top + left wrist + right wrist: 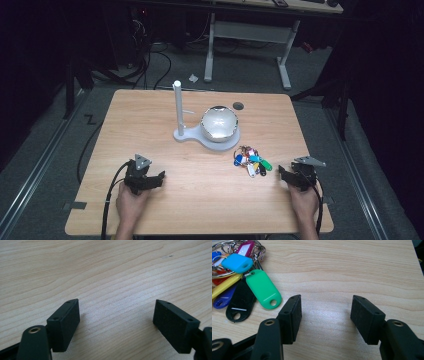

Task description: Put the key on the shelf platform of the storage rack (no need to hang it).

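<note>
A bunch of coloured key tags (pixel 251 161) on metal rings lies on the wooden table (pixel 200 200), right of centre. In the right gripper view the key tags (pixel 242 285) show green, cyan, black, yellow and blue at the upper left. My right gripper (pixel 286 174) rests near the table's right edge, just right of the tags, open with bare wood between its jaws (pixel 325 315). My left gripper (pixel 155 180) sits at the front left, open over bare table (pixel 116 320). A white stand (pixel 178 107) with an upright post and a shiny dome (pixel 218 123) stands at the table's middle back.
A small dark round hole (pixel 238 105) sits in the table behind the dome. Beyond the table a white desk frame (pixel 247 42) and cables lie on the grey floor. A person's hands hold both grippers at the front edge.
</note>
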`<state>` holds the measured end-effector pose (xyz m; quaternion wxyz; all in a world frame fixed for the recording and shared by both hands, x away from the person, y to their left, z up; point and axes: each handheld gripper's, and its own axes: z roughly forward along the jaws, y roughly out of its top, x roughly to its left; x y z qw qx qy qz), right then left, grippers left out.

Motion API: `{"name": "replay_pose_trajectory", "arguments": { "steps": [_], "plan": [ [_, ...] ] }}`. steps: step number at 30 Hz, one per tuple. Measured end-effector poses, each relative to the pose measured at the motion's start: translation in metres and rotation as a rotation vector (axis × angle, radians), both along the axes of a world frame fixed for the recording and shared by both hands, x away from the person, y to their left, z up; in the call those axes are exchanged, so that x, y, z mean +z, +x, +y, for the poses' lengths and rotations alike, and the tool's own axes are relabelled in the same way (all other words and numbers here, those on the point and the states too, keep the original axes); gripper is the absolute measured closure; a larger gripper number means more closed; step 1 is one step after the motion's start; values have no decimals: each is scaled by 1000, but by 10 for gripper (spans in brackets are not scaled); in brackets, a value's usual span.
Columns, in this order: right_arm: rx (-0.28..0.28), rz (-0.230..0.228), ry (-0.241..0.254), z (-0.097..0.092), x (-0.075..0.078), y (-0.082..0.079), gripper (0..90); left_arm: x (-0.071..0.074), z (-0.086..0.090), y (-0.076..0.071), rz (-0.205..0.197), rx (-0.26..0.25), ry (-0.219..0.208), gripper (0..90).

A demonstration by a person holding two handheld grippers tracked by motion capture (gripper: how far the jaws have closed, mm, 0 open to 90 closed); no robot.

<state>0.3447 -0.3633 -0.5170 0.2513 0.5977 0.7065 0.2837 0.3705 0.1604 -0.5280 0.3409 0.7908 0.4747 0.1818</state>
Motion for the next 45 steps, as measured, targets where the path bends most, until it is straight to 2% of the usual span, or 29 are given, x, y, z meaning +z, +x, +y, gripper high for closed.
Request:
{"name": "replay_pose_trajectory", "arguments": {
  "steps": [29, 34, 40, 45],
  "plan": [
    [-2, 1, -4, 2, 0, -1, 431, 0, 0, 0, 1, -1, 1, 219],
    [5, 1, 1, 2, 1, -1, 470, 0, 0, 0, 1, -1, 1, 219],
    [12, 27, 11, 3, 4, -1, 503, 0, 0, 0, 1, -1, 1, 218],
    [29, 20, 19, 5, 5, -2, 506, 0, 0, 0, 1, -1, 1, 219]
  ]
}}
